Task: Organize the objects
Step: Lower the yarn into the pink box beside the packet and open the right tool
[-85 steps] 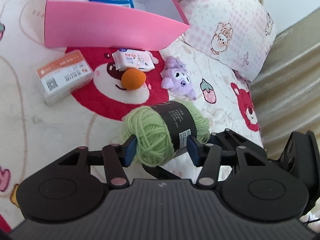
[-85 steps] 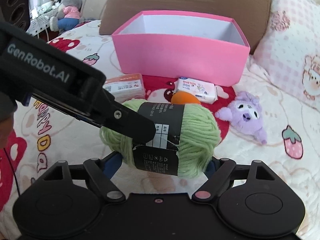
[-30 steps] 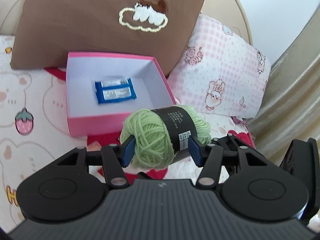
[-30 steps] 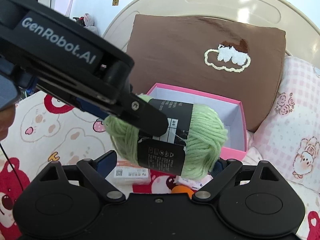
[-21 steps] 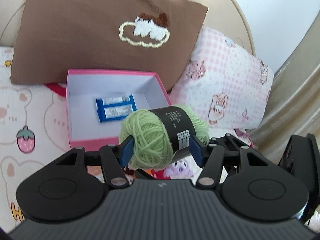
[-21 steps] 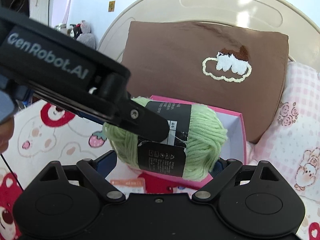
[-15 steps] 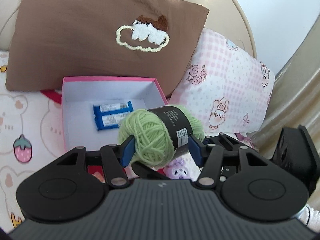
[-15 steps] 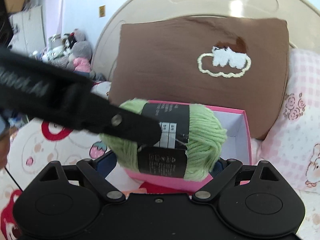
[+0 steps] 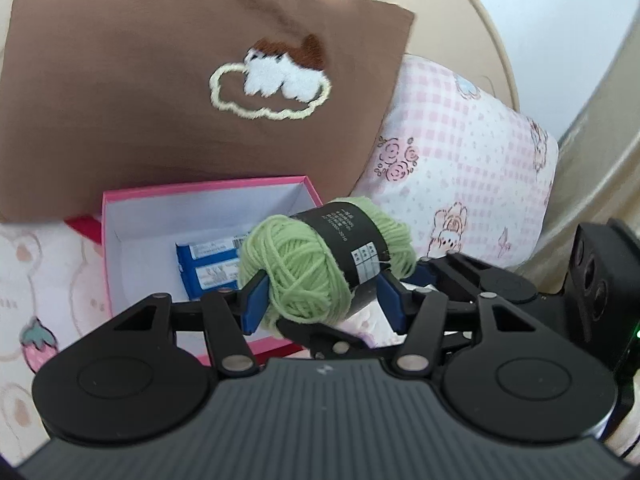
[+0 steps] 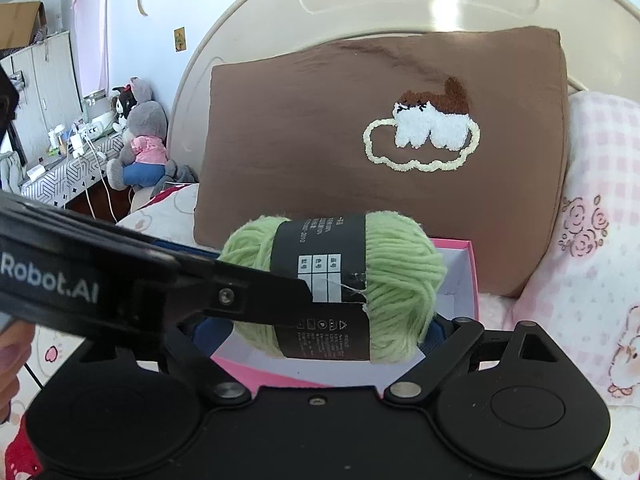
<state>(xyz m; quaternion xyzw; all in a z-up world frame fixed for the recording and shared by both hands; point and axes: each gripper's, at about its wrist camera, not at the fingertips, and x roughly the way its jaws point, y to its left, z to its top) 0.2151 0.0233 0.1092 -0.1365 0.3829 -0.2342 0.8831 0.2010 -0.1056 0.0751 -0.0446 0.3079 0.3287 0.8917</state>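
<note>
Both the left gripper [image 9: 322,300] and right gripper [image 10: 324,330] clamp the green yarn ball [image 9: 320,264] above the pink box [image 9: 132,216], brown pillow [image 9: 160,92] at twelve o'clock.

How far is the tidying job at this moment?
Done: a blue packet lies inside the pink box. In hand: both claws, left and right, grip the green yarn ball over the box. Left: releasing it into the box.

A brown pillow [image 10: 320,152] leans on the headboard [image 10: 400,4]; a pink checked pillow [image 9: 472,184] sits beside it.
</note>
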